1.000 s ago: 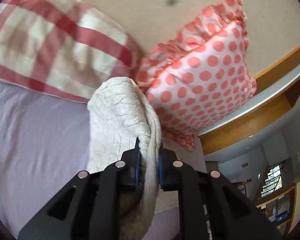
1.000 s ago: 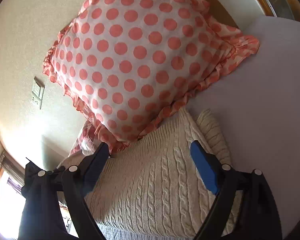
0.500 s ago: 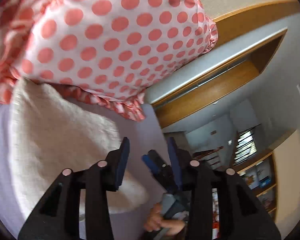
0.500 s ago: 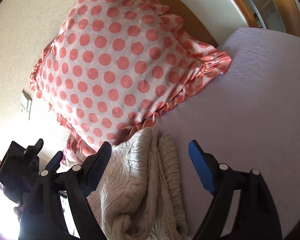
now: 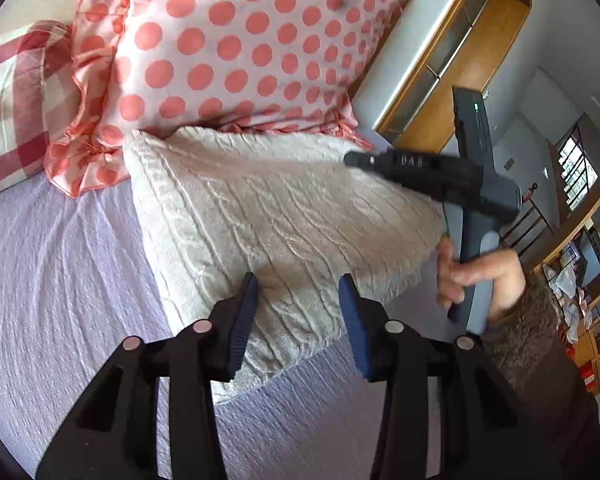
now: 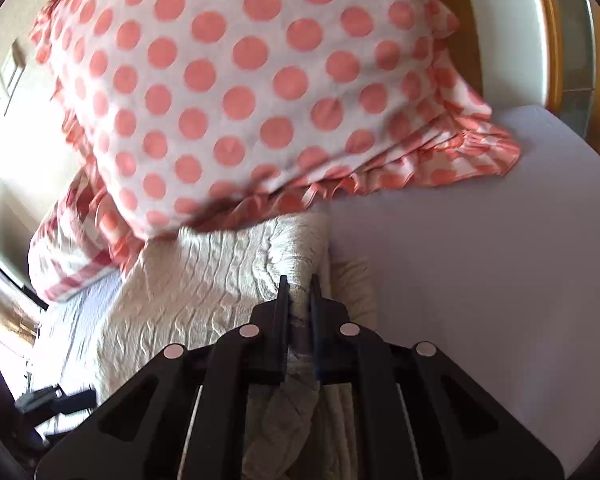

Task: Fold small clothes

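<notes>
A cream cable-knit sweater [image 5: 268, 216] lies on the lilac bedsheet [image 5: 60, 280], its far edge against the polka-dot pillow. My left gripper [image 5: 296, 308] is open and empty, its jaws hovering over the sweater's near edge. In the left wrist view the right gripper [image 5: 432, 172] reaches over the sweater's right side, held by a hand. In the right wrist view the sweater [image 6: 204, 280] lies below, and my right gripper [image 6: 298, 292] is shut on a fold of its right edge.
A pink polka-dot pillow [image 5: 240, 48] and a red checked pillow [image 5: 12, 100] lean against the wall at the head of the bed. Wooden bed frame [image 5: 460, 72] and shelves stand to the right. Bare sheet [image 6: 480, 280] lies right of the sweater.
My left gripper let go of the sweater, opened and drew back. The sweater now lies spread flat. My right gripper went from open to shut on the sweater's right edge.
</notes>
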`<state>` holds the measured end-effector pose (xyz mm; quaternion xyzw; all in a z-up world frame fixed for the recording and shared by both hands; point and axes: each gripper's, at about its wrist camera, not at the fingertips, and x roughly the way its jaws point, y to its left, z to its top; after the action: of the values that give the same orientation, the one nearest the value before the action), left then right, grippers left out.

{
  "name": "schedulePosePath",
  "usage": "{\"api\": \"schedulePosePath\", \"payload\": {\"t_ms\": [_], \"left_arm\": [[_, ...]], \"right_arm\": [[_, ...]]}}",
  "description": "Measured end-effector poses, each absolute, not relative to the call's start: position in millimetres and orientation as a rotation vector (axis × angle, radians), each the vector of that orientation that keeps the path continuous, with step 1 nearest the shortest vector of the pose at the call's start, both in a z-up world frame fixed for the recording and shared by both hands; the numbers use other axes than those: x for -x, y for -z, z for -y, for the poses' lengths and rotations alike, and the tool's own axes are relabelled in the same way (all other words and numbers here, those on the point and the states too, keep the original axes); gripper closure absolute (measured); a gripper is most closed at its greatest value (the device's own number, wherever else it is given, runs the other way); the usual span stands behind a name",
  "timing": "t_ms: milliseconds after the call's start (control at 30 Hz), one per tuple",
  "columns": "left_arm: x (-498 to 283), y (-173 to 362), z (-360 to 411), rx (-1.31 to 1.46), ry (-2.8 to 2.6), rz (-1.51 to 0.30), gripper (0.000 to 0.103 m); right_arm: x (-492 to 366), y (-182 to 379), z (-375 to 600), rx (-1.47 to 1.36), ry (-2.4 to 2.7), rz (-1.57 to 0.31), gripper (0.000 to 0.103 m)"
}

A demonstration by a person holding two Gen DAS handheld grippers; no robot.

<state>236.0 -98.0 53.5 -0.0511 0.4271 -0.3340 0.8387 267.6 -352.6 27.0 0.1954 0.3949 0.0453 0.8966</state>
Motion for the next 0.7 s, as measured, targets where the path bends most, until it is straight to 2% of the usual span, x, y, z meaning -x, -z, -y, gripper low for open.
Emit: {"api": "schedulePosePath", "payload": {"t_ms": [33,133,233,300,467,500,533,567,667,700], "left_arm": [[-235,-50,100,0.092,0.706,-0.908,0.068],[-231,-49,98,0.07,0.699,-0.897,0.067],[-233,-49,91,0.106,0.712,-0.895,0.066],[-232,-48,86,0.13,0.722,-0.892,0.066],[-225,-51,84,0.146,0.73,-0.878,0.059],[-225,-51,87,0.136,0.727,-0.873,0.059],[-224,-52,88,0.121,0.722,-0.865,0.059],[-221,-52,88,0.11,0.719,-0.857,0.059],[-215,-64,71,0.196,0.726,-0.826,0.057],[-215,-69,61,0.234,0.714,-0.808,0.054]], "right_arm": [[-275,-22,355,-0.409,-0.08,-0.851,0.094],[-278,-16,350,-0.365,-0.084,-0.897,0.093],[-243,-39,365,-0.45,-0.106,-0.818,0.079],[-211,-53,372,-0.507,-0.149,-0.755,0.045],[-174,-43,350,-0.395,-0.146,-0.788,0.044],[-179,-34,345,-0.359,-0.117,-0.823,0.046],[-184,-21,342,-0.342,-0.098,-0.873,0.053],[-189,-6,342,-0.372,-0.107,-0.933,0.065],[-176,-4,346,-0.4,-0.118,-0.909,0.065],[-173,-9,353,-0.443,-0.126,-0.896,0.061]]}}
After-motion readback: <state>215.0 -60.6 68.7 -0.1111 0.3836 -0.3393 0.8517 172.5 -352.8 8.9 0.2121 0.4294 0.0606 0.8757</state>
